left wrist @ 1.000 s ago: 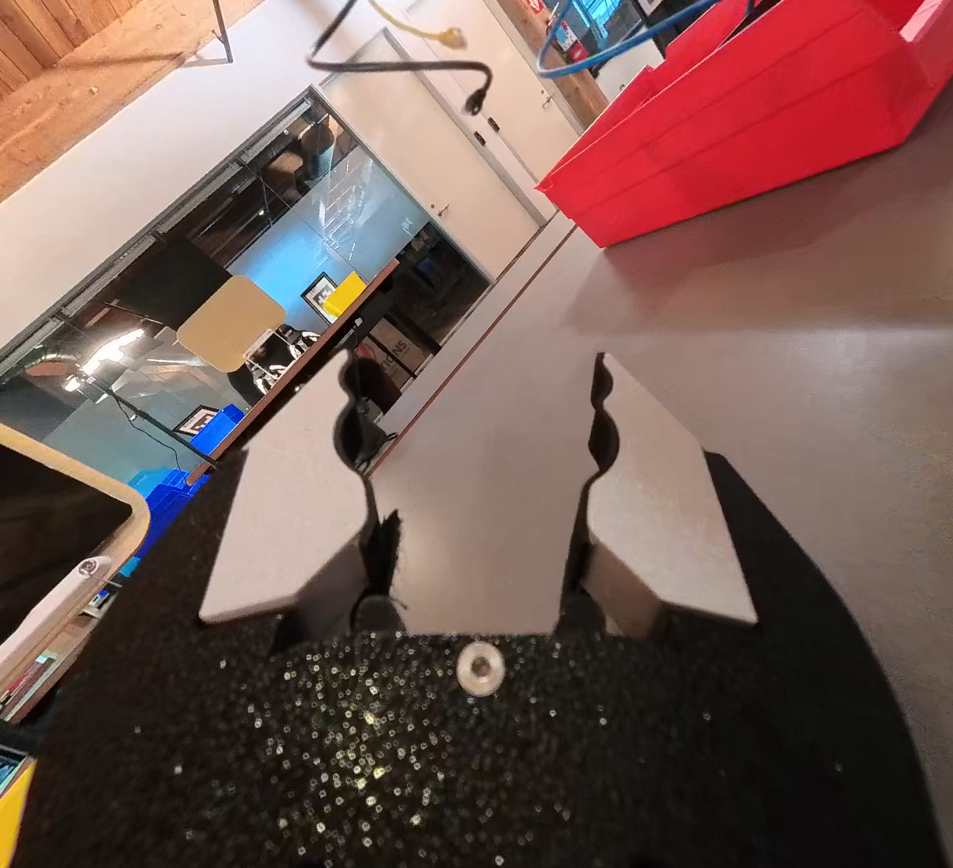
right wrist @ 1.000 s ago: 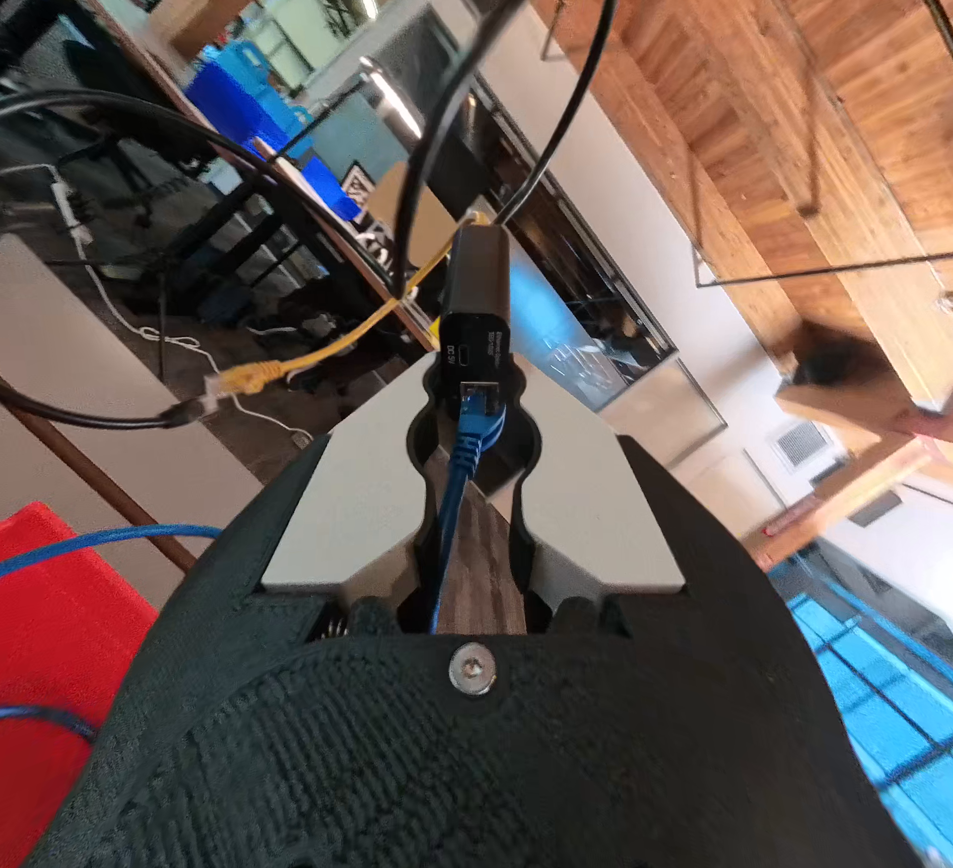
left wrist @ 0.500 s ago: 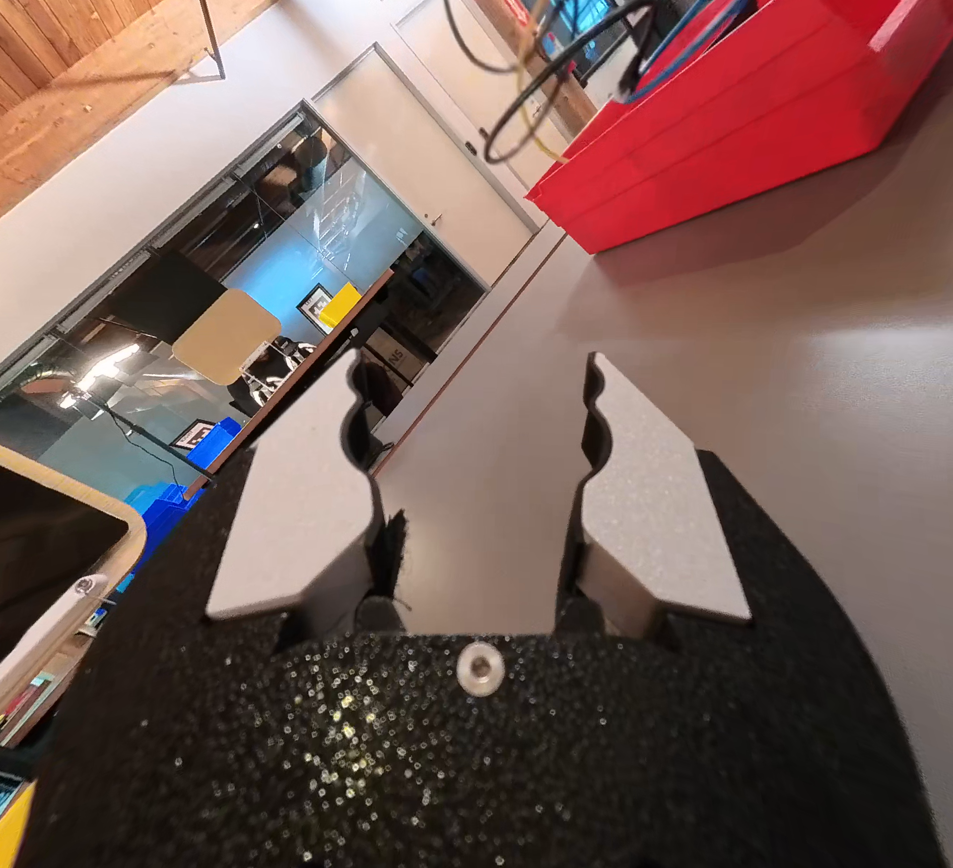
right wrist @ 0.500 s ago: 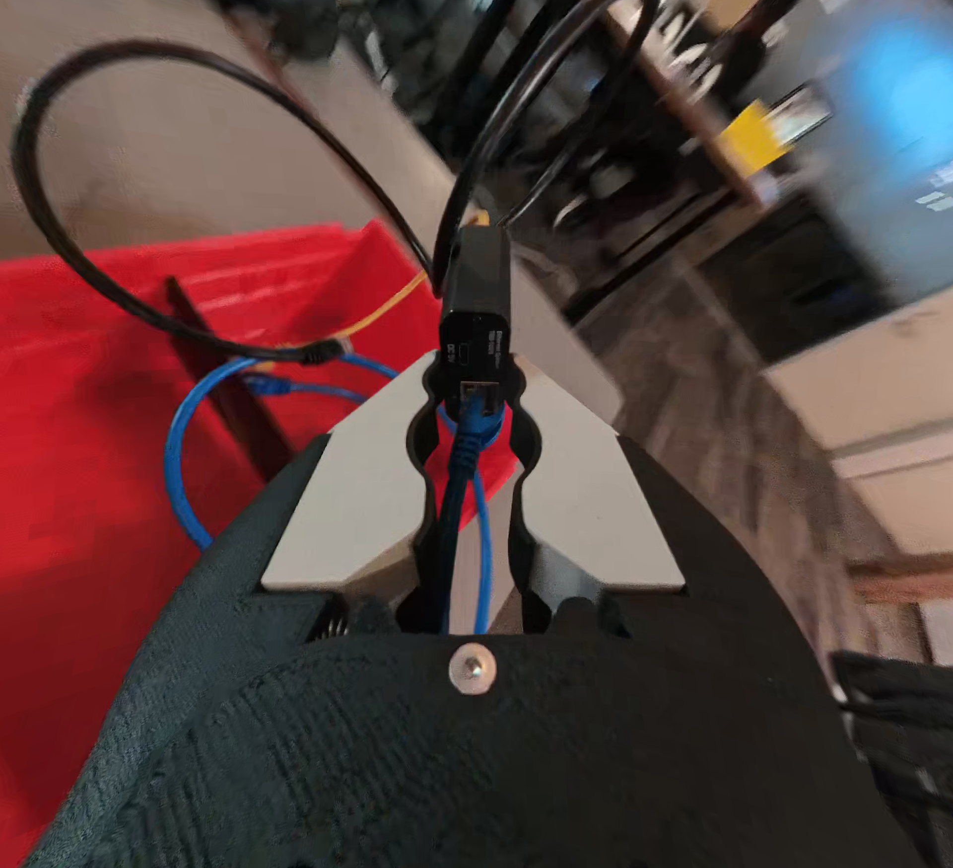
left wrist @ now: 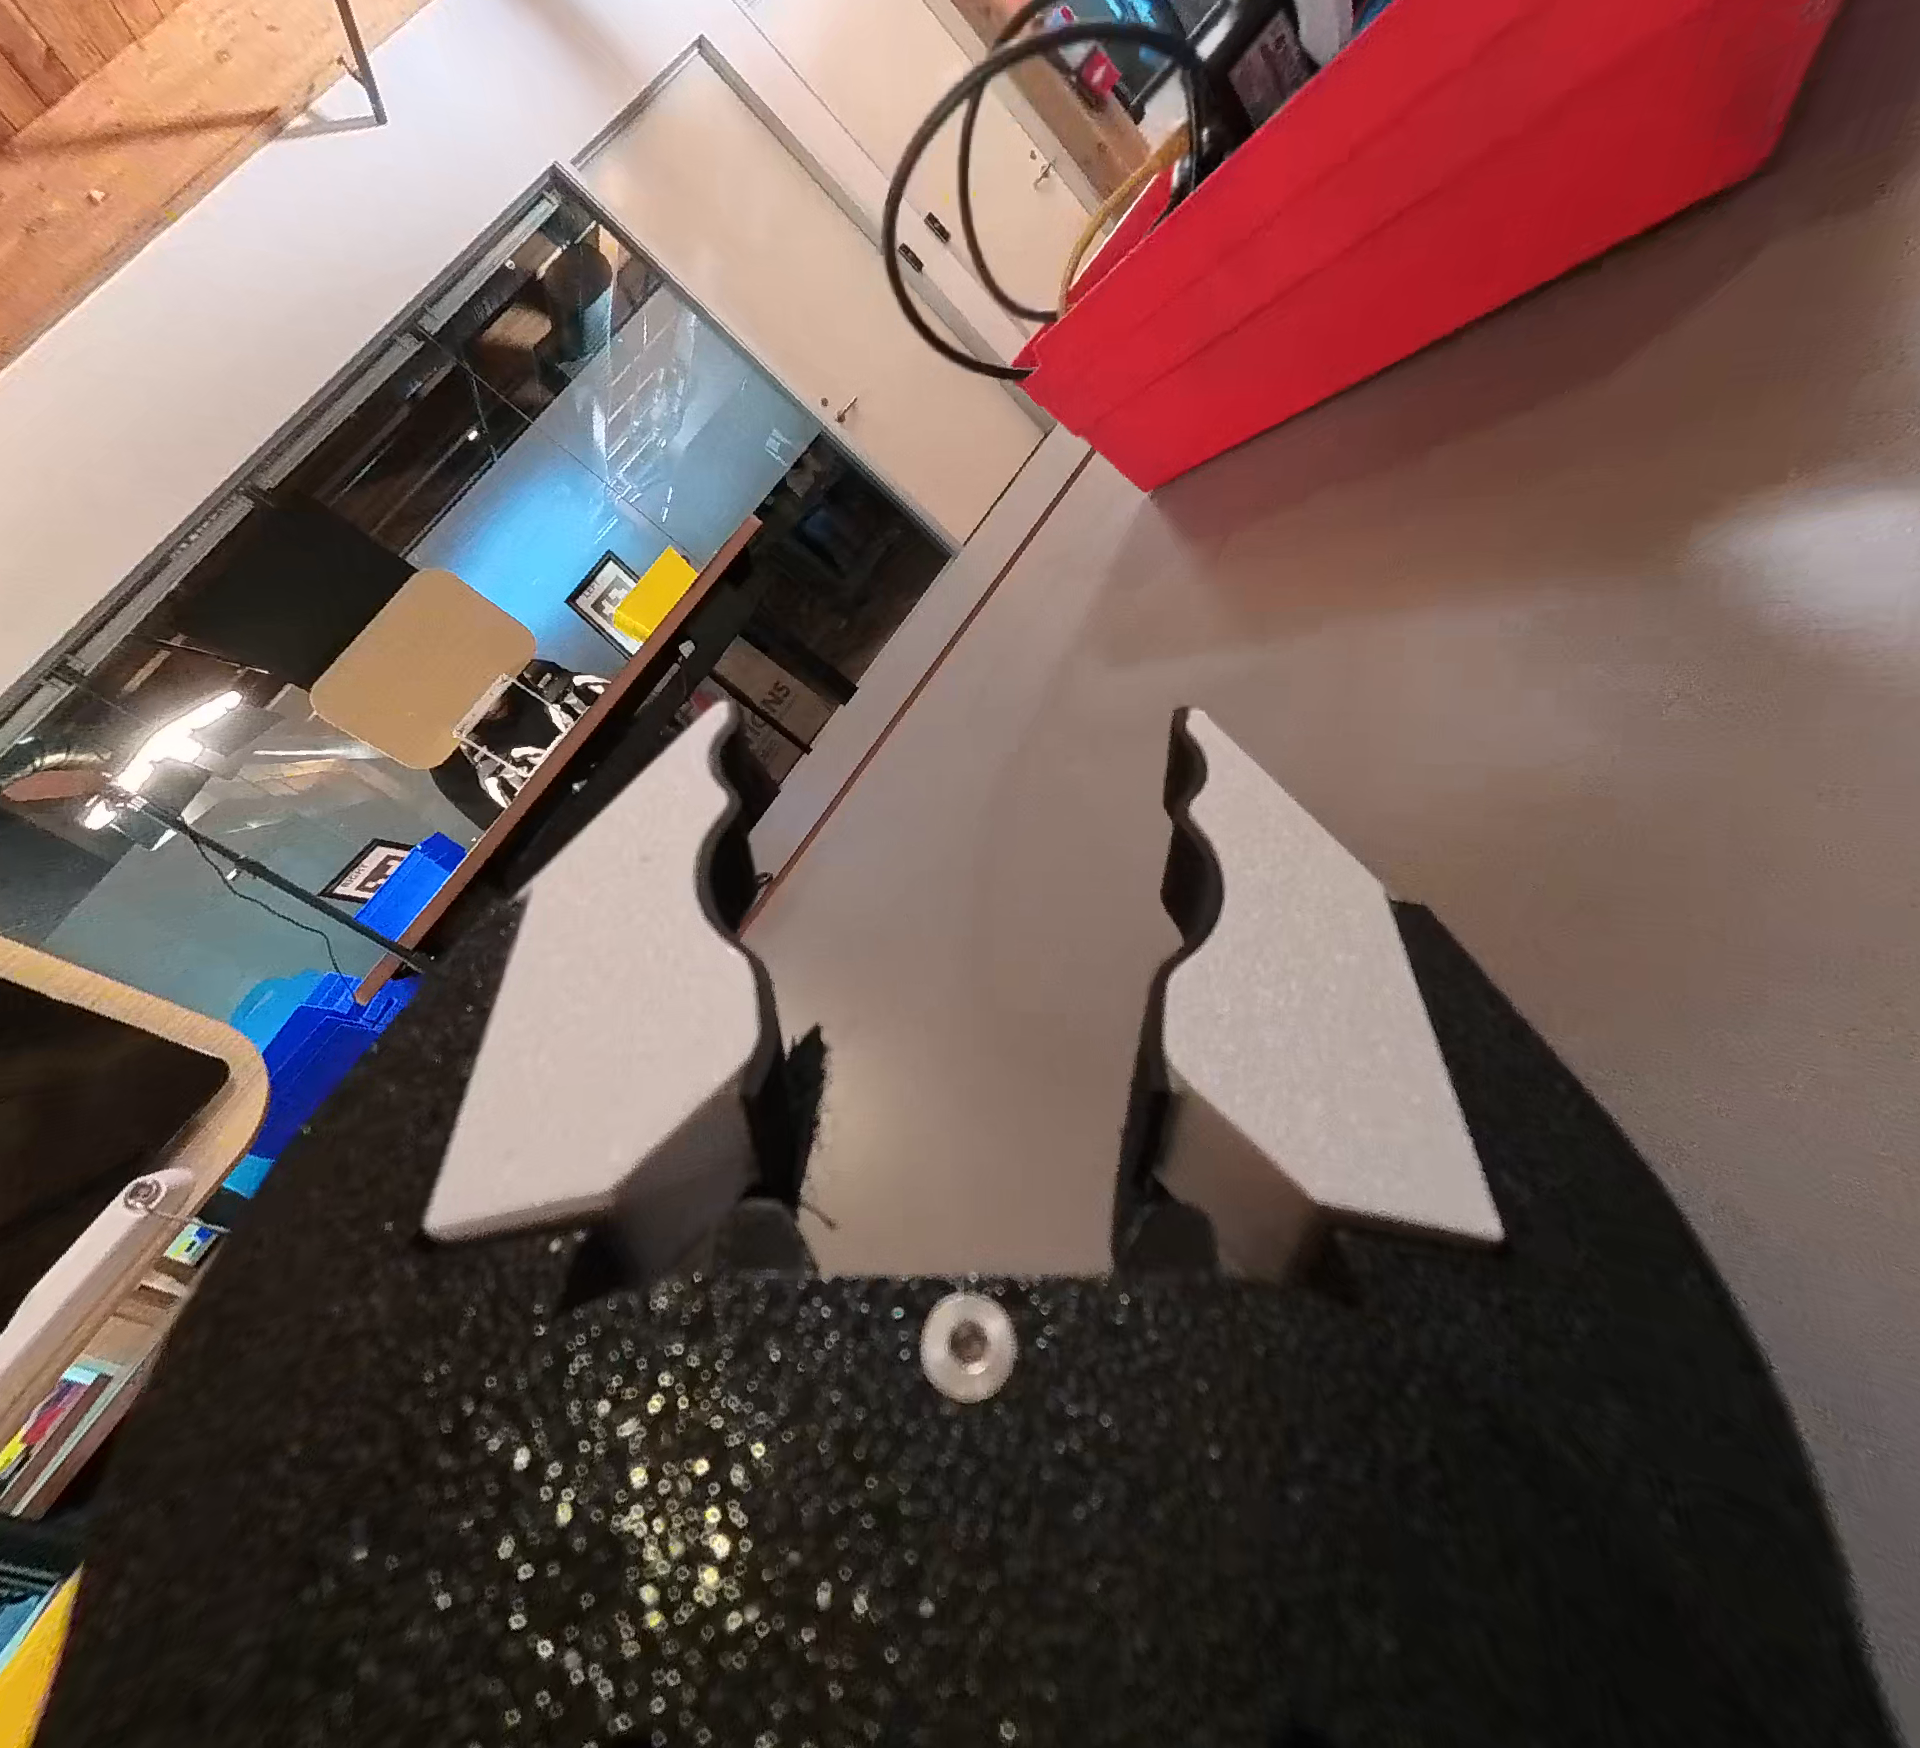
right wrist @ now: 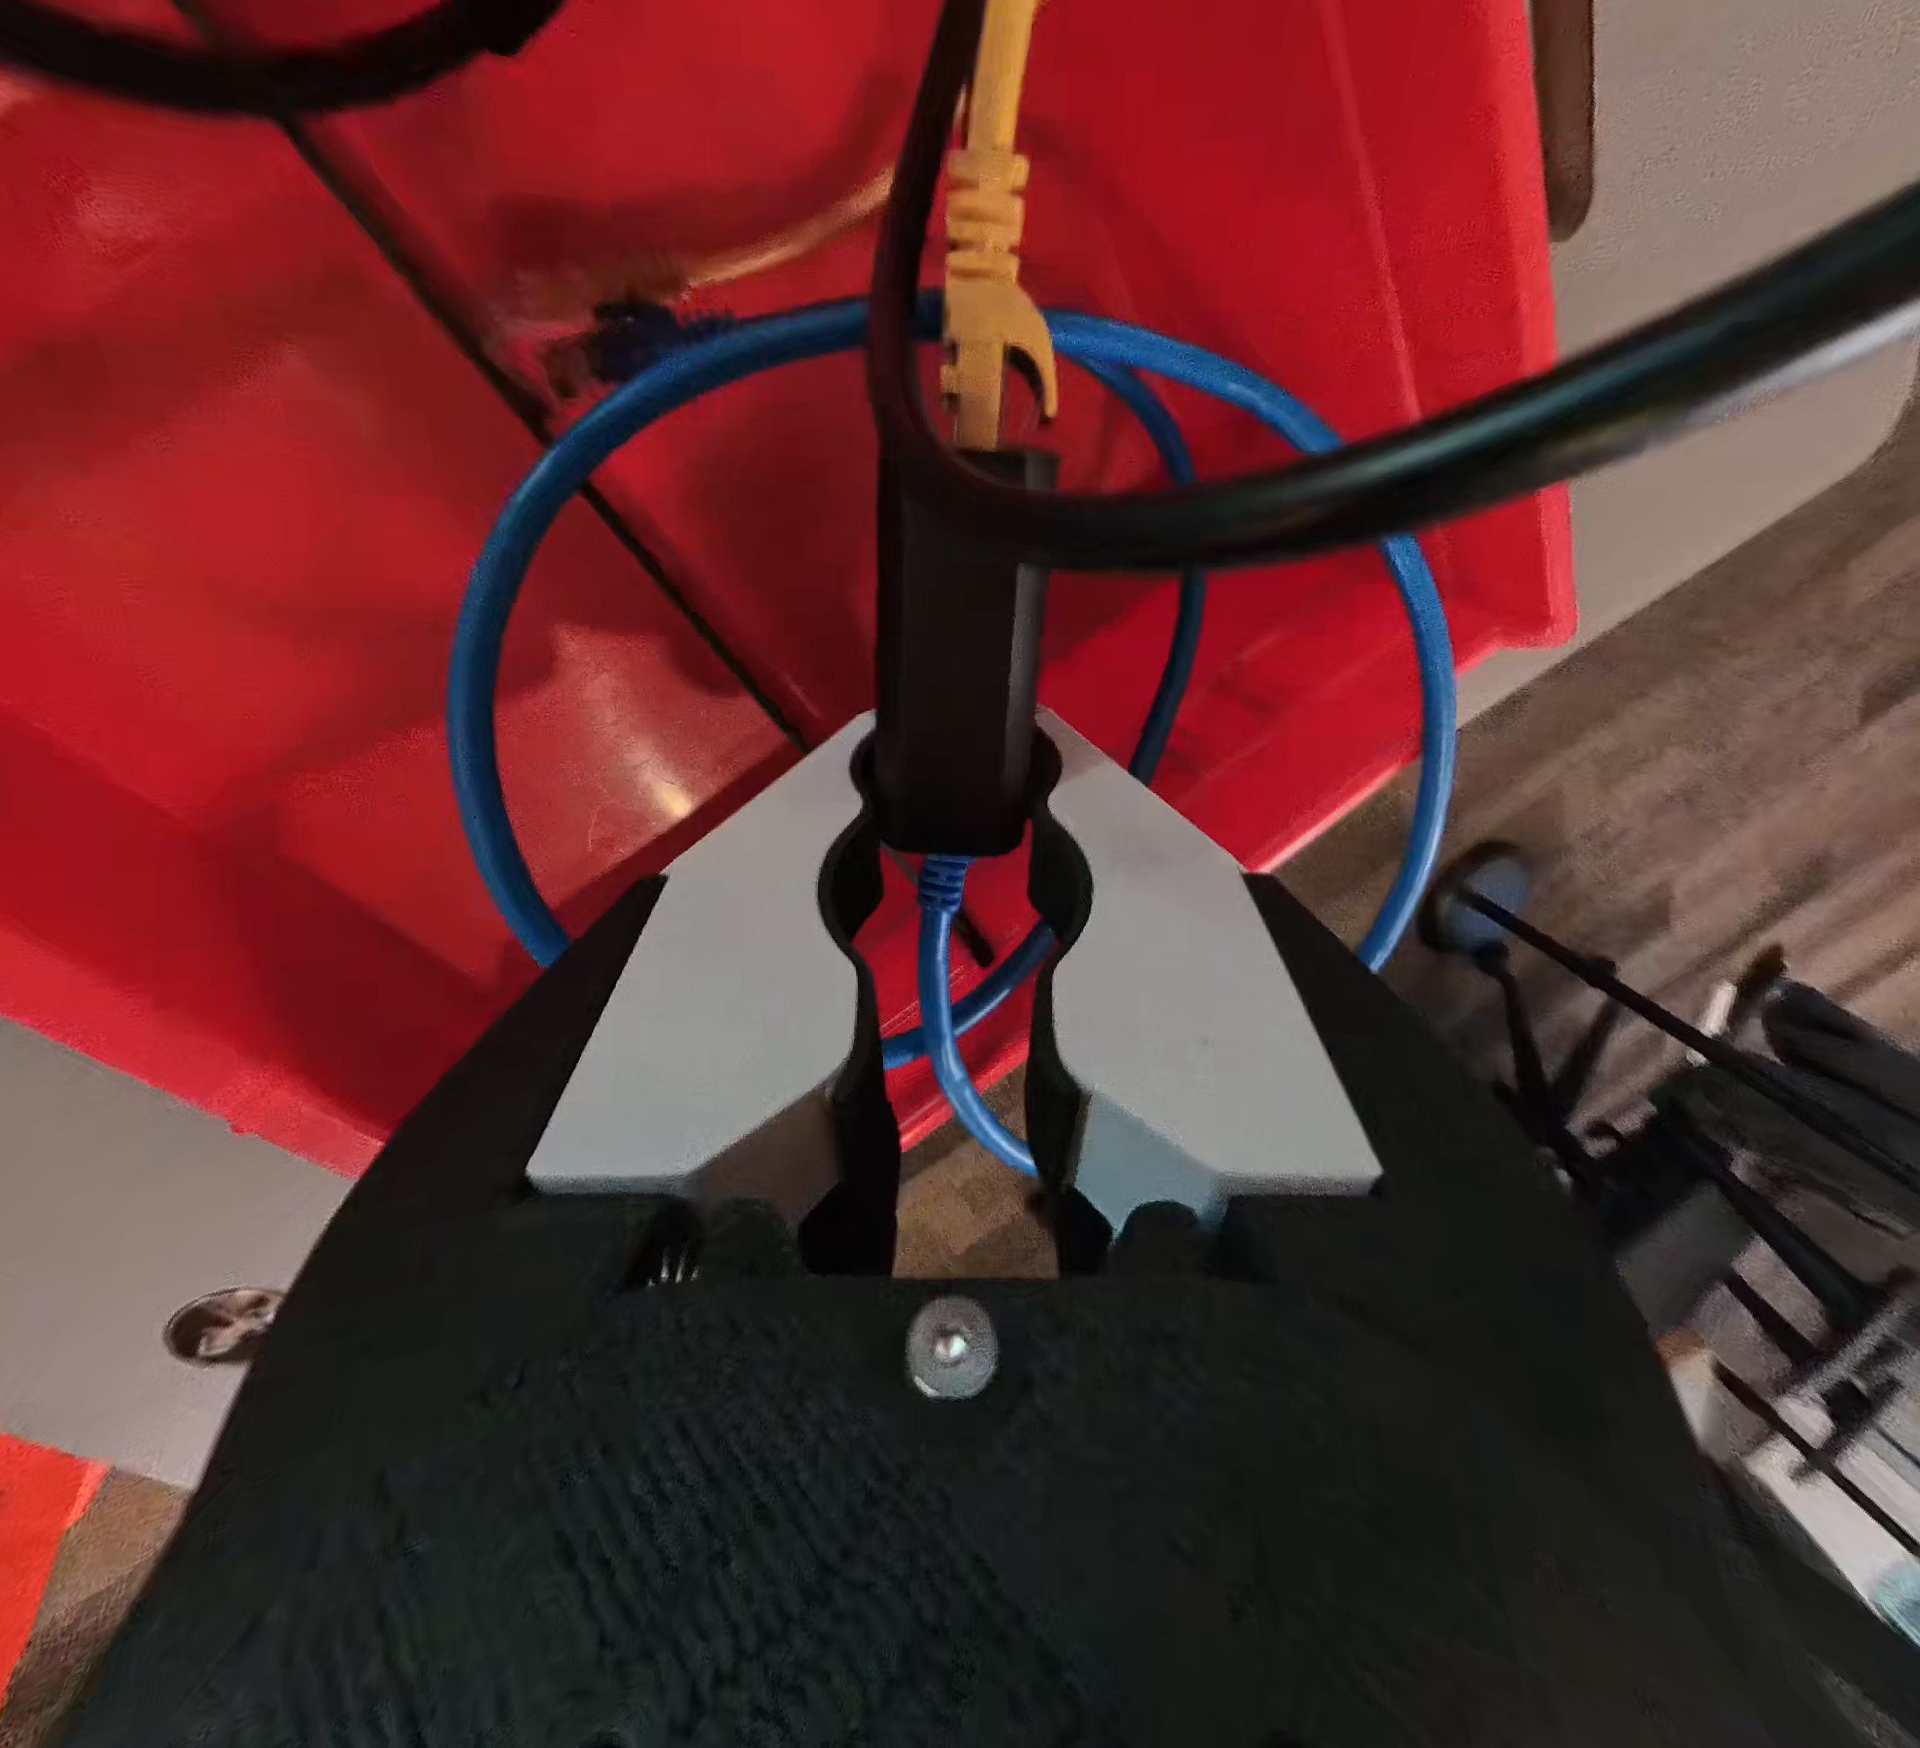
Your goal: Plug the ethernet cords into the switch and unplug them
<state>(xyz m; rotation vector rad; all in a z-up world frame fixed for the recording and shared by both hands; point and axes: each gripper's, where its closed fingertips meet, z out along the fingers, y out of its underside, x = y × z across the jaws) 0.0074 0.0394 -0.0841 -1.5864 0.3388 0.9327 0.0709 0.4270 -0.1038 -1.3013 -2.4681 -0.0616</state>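
Note:
In the right wrist view my right gripper [right wrist: 956,763] is shut on a small black switch [right wrist: 956,638], held over the red bin [right wrist: 312,451]. A blue ethernet cord [right wrist: 468,659] is plugged into the switch end nearest the camera and loops into the bin. A yellow cord [right wrist: 987,244] is plugged into its far end. A thick black cord [right wrist: 1455,441] curves off to the right. In the left wrist view my left gripper [left wrist: 956,763] is open and empty, low over the grey table [left wrist: 1455,659]. Black cord loops [left wrist: 935,171] hang beside the red bin [left wrist: 1455,140].
The red bin stands at the table's far right in the left wrist view. Beyond the table edge are a glass-walled room, doors and blue crates [left wrist: 312,1054]. In the right wrist view, wood floor [right wrist: 1662,711] and dark equipment [right wrist: 1766,1179] lie to the right of the bin.
My right gripper swung down with the switch, from pointing at the ceiling to pointing into the red bin. The cords now hang at the bin. My left gripper stayed open and hardly moved.

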